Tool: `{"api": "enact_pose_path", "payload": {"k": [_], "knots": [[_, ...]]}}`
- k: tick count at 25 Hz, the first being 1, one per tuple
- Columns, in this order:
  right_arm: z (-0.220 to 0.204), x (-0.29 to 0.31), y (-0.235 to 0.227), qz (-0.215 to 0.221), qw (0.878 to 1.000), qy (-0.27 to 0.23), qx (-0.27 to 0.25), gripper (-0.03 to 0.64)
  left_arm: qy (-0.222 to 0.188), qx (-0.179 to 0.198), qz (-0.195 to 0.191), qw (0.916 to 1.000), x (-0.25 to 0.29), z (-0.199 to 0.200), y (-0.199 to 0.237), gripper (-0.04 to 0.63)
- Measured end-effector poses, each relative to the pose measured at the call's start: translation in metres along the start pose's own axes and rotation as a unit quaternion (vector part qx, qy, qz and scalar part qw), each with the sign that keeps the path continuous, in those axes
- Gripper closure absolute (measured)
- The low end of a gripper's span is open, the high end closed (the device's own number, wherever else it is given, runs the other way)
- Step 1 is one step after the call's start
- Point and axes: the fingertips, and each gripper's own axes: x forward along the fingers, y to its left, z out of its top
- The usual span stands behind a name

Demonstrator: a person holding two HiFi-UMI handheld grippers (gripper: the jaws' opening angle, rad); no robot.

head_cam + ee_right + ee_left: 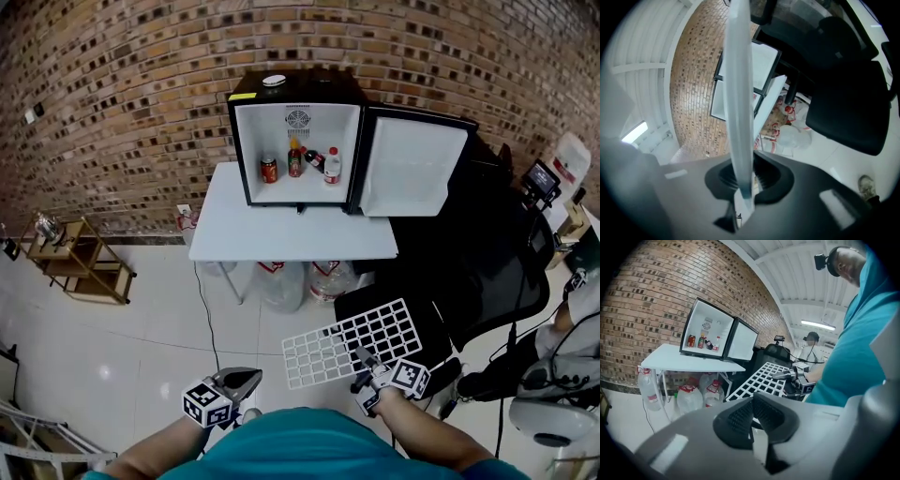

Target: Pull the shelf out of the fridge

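Note:
The small black fridge [298,141] stands on a white table [291,230] against the brick wall, with its door [412,169] swung open to the right. The white wire shelf [361,342] is out of the fridge and hangs over the floor close to me. My right gripper [367,361] is shut on the shelf's near edge. In the right gripper view the shelf [739,93] runs edge-on between the pads [761,180]. My left gripper [239,380] is low at the left, shut and holding nothing. In the left gripper view its pads [740,417] meet, with the shelf [764,378] beyond them.
Cans and bottles [298,161] sit on the fridge floor. Large water jugs [286,281] stand under the table. A black office chair [487,272] is at the right, beside the shelf. A low wooden rack [80,258] stands at the left on the tiled floor.

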Motion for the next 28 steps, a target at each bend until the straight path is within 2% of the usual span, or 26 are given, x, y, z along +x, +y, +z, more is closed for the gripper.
{"api": "enact_pose_path", "payload": {"k": [11,28], "knots": [[-0.013,0.024,0.018,0.003,1.000,0.010,-0.011,0.589,0.009,-0.017,0.001,0.9998,-0.014,-0.004,0.034,0.597],[-0.015,0.030,0.019,0.012,0.999,0.025,-0.022,0.589,0.007,-0.012,0.005,0.9999,-0.012,0.006,0.036,0.598]]}}
